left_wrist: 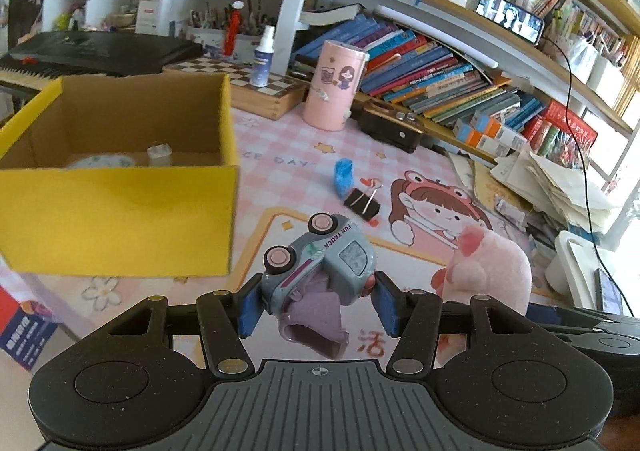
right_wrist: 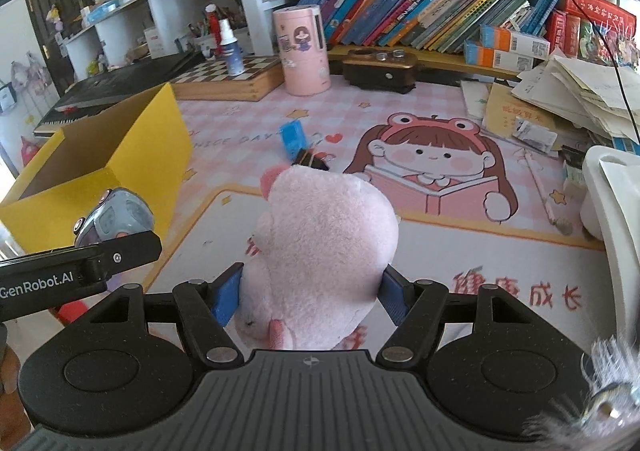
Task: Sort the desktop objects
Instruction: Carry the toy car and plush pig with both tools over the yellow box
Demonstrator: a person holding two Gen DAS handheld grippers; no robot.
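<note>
My left gripper (left_wrist: 318,301) is shut on a grey toy truck (left_wrist: 320,263) with pink wheels, held tilted above the pink desk mat, just right of the yellow cardboard box (left_wrist: 120,211). The truck also shows in the right wrist view (right_wrist: 114,219). My right gripper (right_wrist: 310,291) is shut on a pink plush toy (right_wrist: 324,243), held above the mat; the plush shows in the left wrist view (left_wrist: 488,271). A black binder clip (left_wrist: 362,203) and a blue object (left_wrist: 343,177) lie on the mat beyond. The box holds a small clear item (left_wrist: 159,155) and a round patterned item.
A pink cylindrical container (left_wrist: 334,85), a chessboard box (left_wrist: 256,91) with a spray bottle (left_wrist: 262,57), a dark wooden box (left_wrist: 390,125), rows of books (left_wrist: 440,71), a paper pile (left_wrist: 560,179) and a white tray (right_wrist: 616,203) ring the mat.
</note>
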